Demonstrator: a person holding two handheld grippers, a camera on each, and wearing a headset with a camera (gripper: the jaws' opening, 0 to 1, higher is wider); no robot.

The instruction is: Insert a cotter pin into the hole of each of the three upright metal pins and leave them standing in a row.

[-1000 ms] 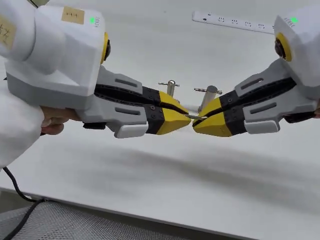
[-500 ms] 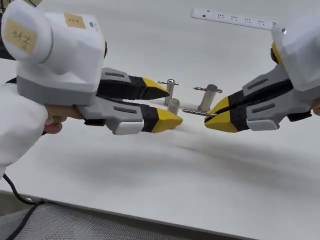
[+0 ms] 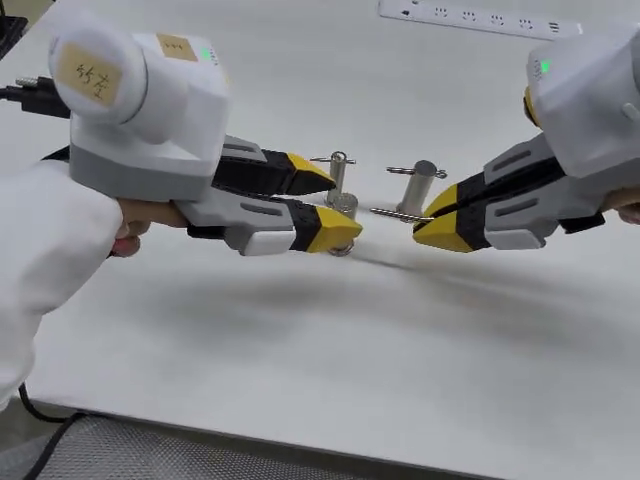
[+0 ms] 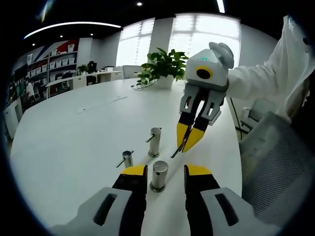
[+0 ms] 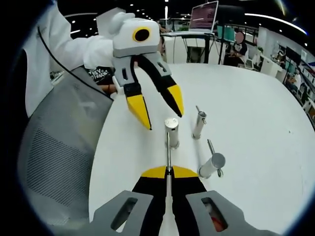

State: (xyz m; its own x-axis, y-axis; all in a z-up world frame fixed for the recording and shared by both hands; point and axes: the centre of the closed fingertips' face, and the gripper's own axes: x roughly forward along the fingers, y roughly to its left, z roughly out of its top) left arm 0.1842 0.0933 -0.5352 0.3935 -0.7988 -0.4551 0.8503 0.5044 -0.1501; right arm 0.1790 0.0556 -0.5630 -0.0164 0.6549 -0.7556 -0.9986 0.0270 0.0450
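Three short upright metal pins stand on the white table. The nearest pin stands between the open jaws of my left gripper, with a gap on each side. Its hole holds no cotter pin. My right gripper is shut on a thin cotter pin that points at this pin from a short way off. Behind it, the far left pin and the far right pin each carry a cotter pin.
A white power strip lies along the far edge of the table. A mesh chair stands by the table's near edge. A potted plant sits at the table's far end in the left gripper view.
A second ago both grippers' tips met at the cotter pin. The left gripper has let go, opened and come around the nearest metal pin; the right gripper keeps the cotter pin.
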